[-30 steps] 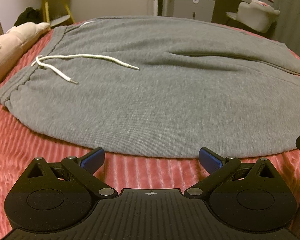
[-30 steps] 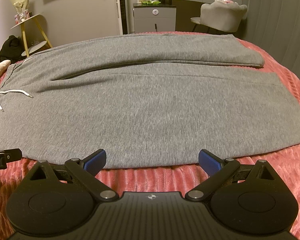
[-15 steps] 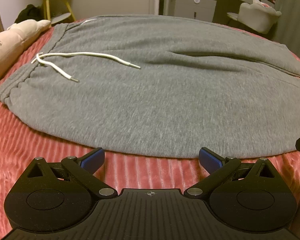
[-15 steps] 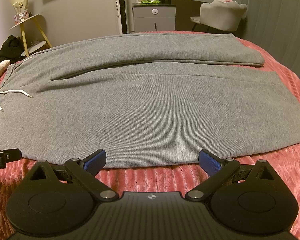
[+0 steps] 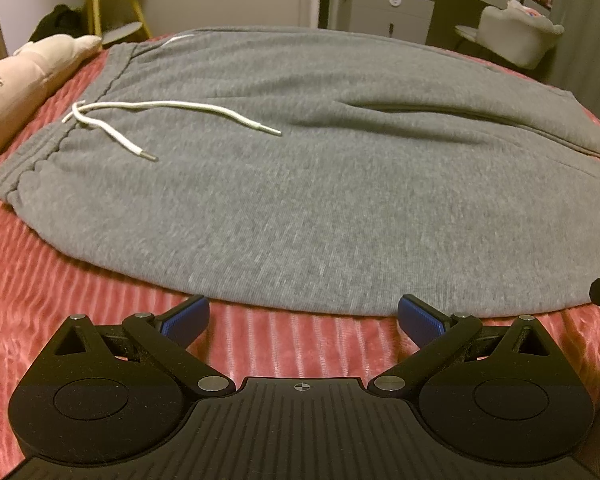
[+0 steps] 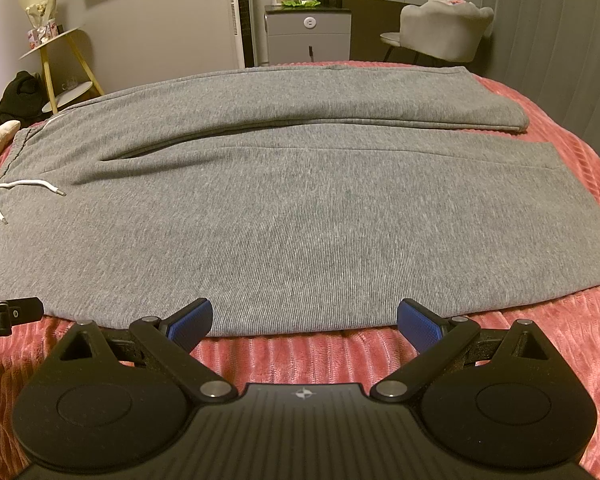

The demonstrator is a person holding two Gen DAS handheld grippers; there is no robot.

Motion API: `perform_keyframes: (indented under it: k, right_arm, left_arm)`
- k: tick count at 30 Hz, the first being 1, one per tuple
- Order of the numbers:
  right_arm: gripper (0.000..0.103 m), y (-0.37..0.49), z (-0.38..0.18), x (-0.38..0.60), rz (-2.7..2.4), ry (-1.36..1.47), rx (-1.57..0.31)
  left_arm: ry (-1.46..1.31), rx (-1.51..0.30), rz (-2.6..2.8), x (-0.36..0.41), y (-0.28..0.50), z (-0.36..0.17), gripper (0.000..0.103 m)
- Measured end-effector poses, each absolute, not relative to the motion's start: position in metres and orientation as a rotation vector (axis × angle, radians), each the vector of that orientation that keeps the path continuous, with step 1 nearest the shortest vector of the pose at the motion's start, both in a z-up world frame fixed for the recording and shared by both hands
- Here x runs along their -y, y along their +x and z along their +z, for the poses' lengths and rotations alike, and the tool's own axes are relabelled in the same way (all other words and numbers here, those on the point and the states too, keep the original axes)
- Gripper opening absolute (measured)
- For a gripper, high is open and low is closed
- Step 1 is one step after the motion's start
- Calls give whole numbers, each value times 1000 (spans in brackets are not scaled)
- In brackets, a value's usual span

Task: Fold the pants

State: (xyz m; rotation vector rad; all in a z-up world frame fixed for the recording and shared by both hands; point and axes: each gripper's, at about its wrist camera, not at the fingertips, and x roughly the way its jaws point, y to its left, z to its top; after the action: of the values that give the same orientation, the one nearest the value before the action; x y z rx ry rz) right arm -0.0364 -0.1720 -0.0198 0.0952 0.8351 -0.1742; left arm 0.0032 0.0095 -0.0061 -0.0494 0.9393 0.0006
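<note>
Grey pants (image 5: 300,200) (image 6: 284,208) lie flat and unfolded on a pink ribbed bedspread (image 5: 60,280) (image 6: 580,320), waistband to the left, legs running to the right. The two legs lie side by side, the far one ending in a cuff (image 6: 516,120) short of the near one's hem. A white drawstring (image 5: 148,120) (image 6: 12,196) lies loose on the cloth just inside the waistband. Left gripper (image 5: 302,318): jaws spread wide, holding nothing, the blue pads (image 5: 184,318) poised at the near edge of the pants toward the waistband end; whether they touch the cloth cannot be told. Right gripper (image 6: 304,320): likewise wide apart and empty, its pads (image 6: 418,322) at the same near edge, toward the leg end. Each gripper's tip shows at the margin of the other's view. A pale pillow (image 5: 20,84) rests on the bed beside the waistband. Beyond the bed stand a yellow-legged side table (image 6: 56,60), a grey cabinet (image 6: 308,36) and a chair (image 6: 440,28).
</note>
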Motion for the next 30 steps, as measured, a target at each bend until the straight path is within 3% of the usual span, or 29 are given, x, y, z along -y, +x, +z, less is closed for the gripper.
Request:
perform_keyframes:
  k: [30]
  right_arm:
    - [99, -36, -20, 175, -166, 125, -848]
  left_arm:
    - [-67, -950, -6, -10, 6, -4, 103]
